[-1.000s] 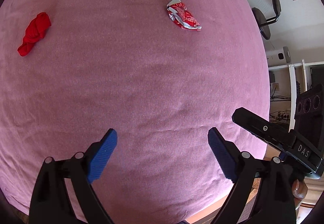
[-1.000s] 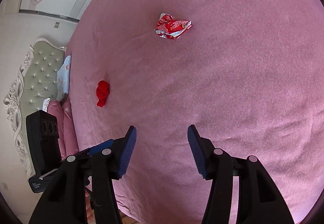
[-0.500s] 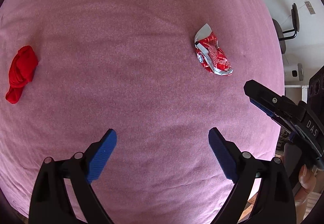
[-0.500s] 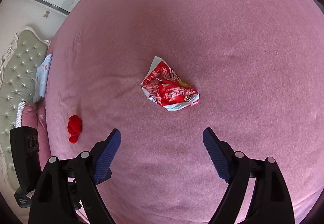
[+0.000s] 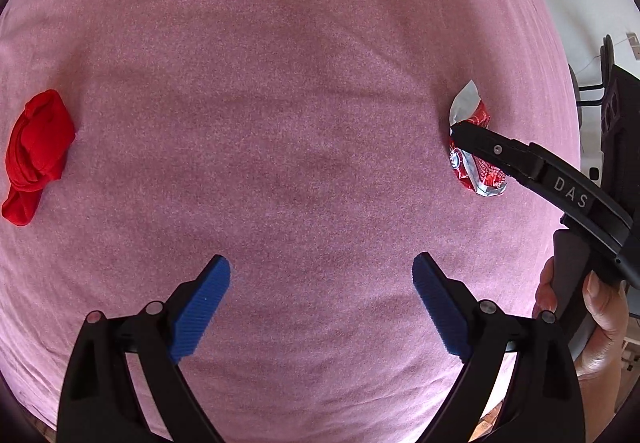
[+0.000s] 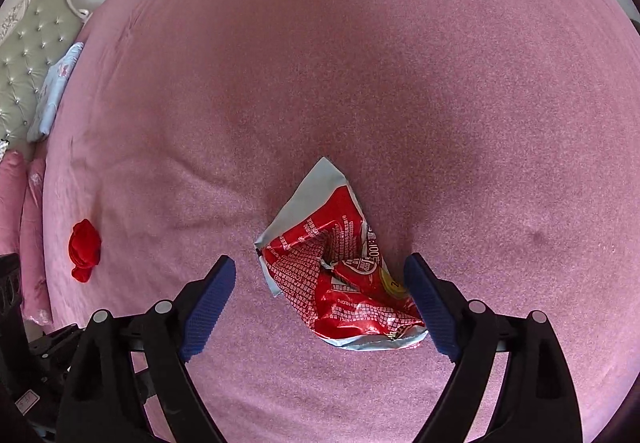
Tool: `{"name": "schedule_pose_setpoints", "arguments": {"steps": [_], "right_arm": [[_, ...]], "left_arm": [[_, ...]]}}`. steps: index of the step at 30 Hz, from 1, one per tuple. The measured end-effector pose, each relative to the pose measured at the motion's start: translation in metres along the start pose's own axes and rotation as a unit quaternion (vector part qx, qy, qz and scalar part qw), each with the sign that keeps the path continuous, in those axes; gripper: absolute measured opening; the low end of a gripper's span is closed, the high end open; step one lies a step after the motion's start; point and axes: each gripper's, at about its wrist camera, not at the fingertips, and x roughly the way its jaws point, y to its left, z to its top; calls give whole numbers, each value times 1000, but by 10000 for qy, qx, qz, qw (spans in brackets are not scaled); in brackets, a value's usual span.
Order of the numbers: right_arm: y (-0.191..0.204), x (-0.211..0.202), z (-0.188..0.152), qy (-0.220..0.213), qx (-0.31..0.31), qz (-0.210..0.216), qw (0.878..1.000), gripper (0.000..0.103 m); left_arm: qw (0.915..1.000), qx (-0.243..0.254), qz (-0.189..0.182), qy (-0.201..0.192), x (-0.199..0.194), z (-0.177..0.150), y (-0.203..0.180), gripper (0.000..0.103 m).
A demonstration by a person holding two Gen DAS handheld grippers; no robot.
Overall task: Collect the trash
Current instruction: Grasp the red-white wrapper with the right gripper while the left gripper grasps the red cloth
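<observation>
Pink bed (image 6: 400,63): wrapper (image 6: 340,283) between wide right fingers (image 6: 214,299), ungrasped; left fingers (image 5: 200,307) wide, empty; nothing collected.

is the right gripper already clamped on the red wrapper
No, the right gripper stands open around the red wrapper, its pads apart from it.

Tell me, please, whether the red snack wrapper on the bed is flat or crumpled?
Crumpled: the red snack wrapper is creased and folded over itself, its silvery inside showing, on the pink bedspread.

Glossy crinkled foil wrapper (image 6: 344,279); matt, seemingly fuzzy pink bedspread (image 6: 360,83).
</observation>
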Motion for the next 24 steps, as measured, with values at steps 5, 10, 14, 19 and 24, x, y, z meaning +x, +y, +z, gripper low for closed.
{"name": "schedule_pose_setpoints", "arguments": {"steps": [5,10,14,19,24], "right_arm": [[8,5,-6,-111,25,-280,9995,66],[13,0,-18,-51,402,463,9981,52],[41,3,-33,75,477,983,9940,47],[87,12,-47,290,484,1502,9870,46],[123,17,-50,379,476,1839,9811,46]], "left_arm": [[10000,2,24,-19,-2,1,14,92],[9999,-66,67,-88,-10,-2,34,92],[9997,-121,108,-162,-20,-5,55,92],[9992,-110,166,-342,-41,-10,81,92],[9978,-31,331,-565,-75,-3,98,92]]}}
